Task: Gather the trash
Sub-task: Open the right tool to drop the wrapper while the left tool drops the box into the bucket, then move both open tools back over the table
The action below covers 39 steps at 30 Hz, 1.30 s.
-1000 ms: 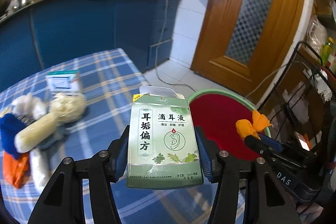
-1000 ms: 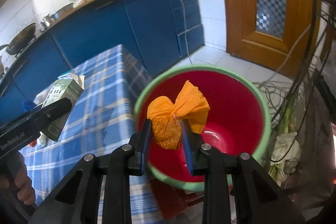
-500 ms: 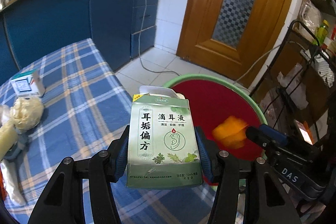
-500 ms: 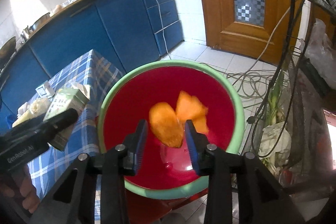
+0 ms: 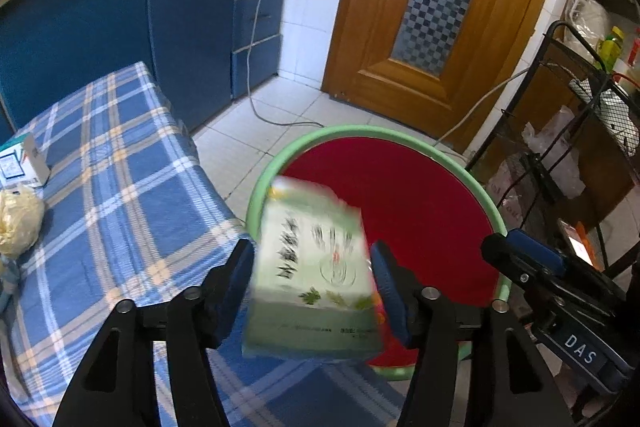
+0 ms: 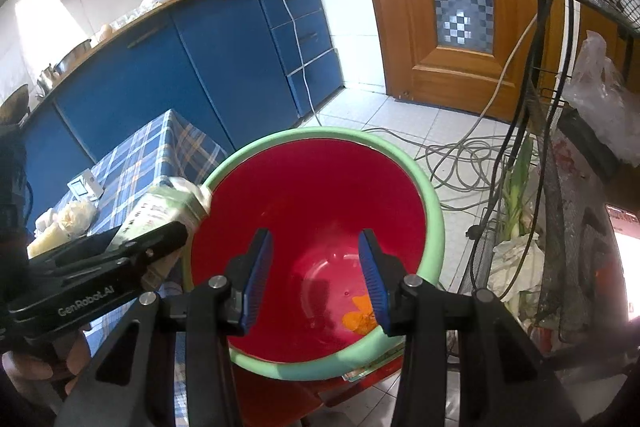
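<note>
A red basin with a green rim (image 5: 360, 131) stands on the floor beside the table. My left gripper (image 5: 311, 251) hangs over its near rim with its jaws opening. A green and white medicine box (image 5: 312, 267) sits tilted and blurred between them, slipping free of the pads. In the right wrist view the same box (image 6: 160, 207) pokes over the basin rim (image 6: 320, 135). My right gripper (image 6: 314, 239) is above the basin, its jaws opening with nothing between them. An orange paper wad (image 6: 358, 315) lies on the basin floor.
The table with the blue plaid cloth (image 5: 120, 187) carries a small white box (image 5: 20, 163) and a crumpled pale wad (image 5: 18, 223). A black wire rack (image 5: 580, 147) stands right of the basin. Cables (image 6: 460, 163) lie on the tiled floor before the wooden door.
The orange wad left my right gripper and dropped into the basin, and those jaws spread. My left gripper moved over the basin rim, and the box came loose and tilted.
</note>
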{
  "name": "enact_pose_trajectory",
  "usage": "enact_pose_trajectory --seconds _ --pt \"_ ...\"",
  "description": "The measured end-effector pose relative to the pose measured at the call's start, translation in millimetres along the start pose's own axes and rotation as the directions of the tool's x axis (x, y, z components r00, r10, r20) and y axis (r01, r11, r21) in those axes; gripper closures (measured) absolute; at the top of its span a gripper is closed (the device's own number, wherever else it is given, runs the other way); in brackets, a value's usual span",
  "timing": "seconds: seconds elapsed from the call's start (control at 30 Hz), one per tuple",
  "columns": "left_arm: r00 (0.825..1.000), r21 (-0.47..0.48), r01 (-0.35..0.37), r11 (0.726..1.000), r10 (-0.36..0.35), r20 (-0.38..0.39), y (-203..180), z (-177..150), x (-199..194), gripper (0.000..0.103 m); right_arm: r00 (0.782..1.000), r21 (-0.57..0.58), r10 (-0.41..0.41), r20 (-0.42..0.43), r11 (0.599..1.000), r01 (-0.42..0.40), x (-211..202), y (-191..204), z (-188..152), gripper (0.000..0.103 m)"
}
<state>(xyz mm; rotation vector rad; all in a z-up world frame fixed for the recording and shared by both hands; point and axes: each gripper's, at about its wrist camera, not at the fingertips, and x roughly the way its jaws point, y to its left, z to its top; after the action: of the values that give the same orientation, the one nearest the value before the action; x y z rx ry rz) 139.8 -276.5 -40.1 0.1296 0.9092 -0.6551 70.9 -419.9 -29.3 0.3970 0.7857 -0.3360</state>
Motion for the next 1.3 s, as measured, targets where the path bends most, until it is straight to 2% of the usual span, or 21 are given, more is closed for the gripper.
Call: enact_pose_trajectory --seconds 0.17,0.57,0.93,1.3 --pt "1.0 -0.006 0.003 1.0 -0.003 0.006 0 0 -2 0.033 1.0 0.0 0.0 0.007 1.0 0.0 -3 -1 0 0.057" --pt "0.998 -0.031 -0.015 0.999 0.017 0.058 11 2 -32 0.033 1.0 -0.007 0.019 0.016 1.0 -0.019 -10 5 -1 0.057" --pt "0.987 -0.093 -0.098 0.991 0.108 0.115 47 -6 -77 0.033 0.997 -0.046 0.077 -0.003 0.996 -0.077 -10 33 -5 0.057" --pt "0.96 -0.197 -0.21 0.958 0.24 0.145 107 -24 -121 0.033 0.99 -0.101 0.141 -0.03 0.984 -0.144 -7 72 -11 0.054"
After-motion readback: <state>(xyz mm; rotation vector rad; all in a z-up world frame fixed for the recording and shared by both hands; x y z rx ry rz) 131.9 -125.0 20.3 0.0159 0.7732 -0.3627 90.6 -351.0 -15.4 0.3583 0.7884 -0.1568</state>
